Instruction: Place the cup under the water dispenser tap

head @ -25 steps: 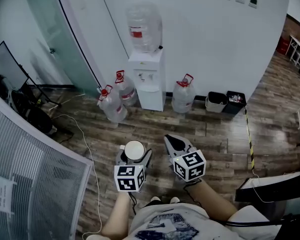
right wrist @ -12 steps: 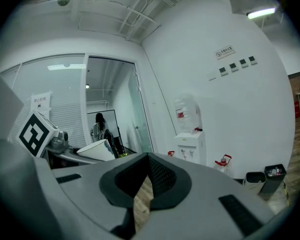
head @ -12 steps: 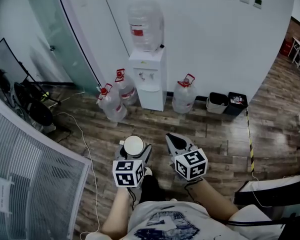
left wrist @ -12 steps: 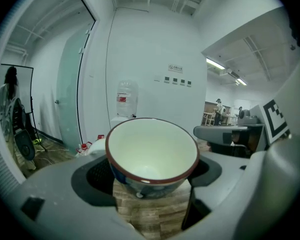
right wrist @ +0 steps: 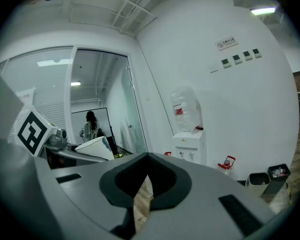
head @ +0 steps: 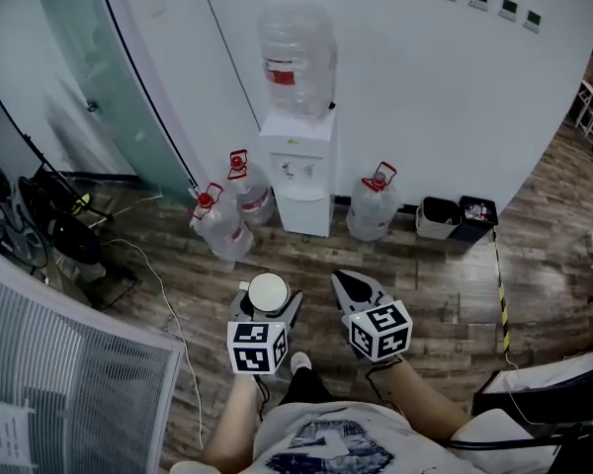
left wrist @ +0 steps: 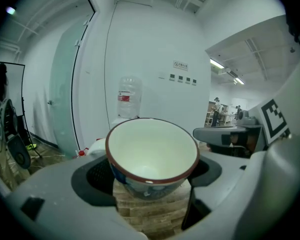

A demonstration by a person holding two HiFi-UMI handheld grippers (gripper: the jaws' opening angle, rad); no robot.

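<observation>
- Your left gripper (head: 267, 305) is out in front of your chest, marker cube toward you, jaws pointing ahead at the wall. Its jaws are clamped on the cup (head: 268, 291), one against each side. The cup is upright and mouth up, with a pale inside, a dark red-brown rim and blue pattern on the outside.
- Your right gripper (head: 350, 284) is just beside the left one at about the same height, angled slightly outward. Its jaws are pressed nearly together with nothing in them; only a thin sliver of floor shows between the pads.
- Both your forearms are bent in close to your body.
- The cup is well apart from the water dispenser (head: 303, 171), carried above the floor and not yet under the tap.
- The dispenser is a white cabinet against the white wall (head: 445, 97), with a large clear bottle (head: 298, 55) upended on top.
- Three spare jugs (head: 374, 205) with red caps stand on the floor, two left of the dispenser and one right.
- Two small bins (head: 437, 217) sit farther right along the wall.
- The floor is dark wood planks (head: 425, 284). A frosted glass door (head: 109, 77) is at left, and a cable (head: 163, 304) trails across the boards.
</observation>
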